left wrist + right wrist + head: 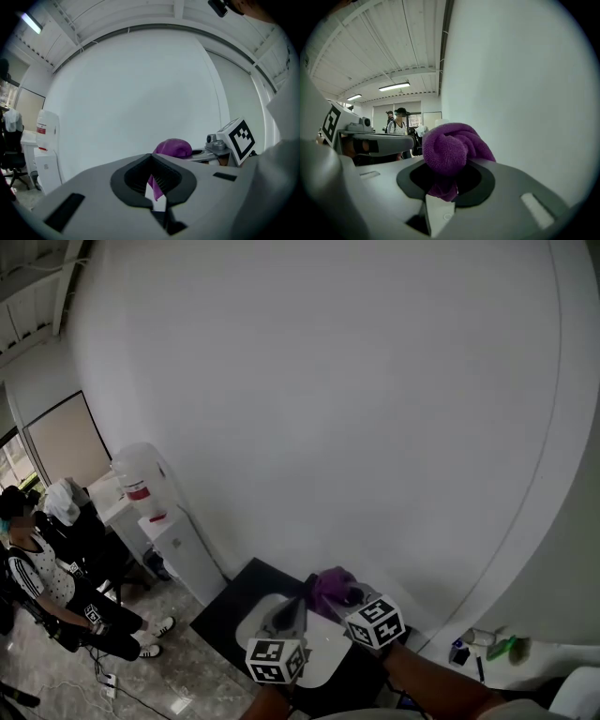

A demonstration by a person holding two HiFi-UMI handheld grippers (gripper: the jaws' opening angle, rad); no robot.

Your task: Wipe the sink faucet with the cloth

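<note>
Right gripper (pixel 445 185) jaws clamp a bunched purple cloth (pixel 451 146); left gripper (pixel 154 185) jaws sit together, empty. With no faucet in sight, the loose wad may slip.

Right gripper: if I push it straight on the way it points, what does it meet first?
Most likely the white wall, with the purple cloth in the right gripper touching first; how far off is unclear.
</note>
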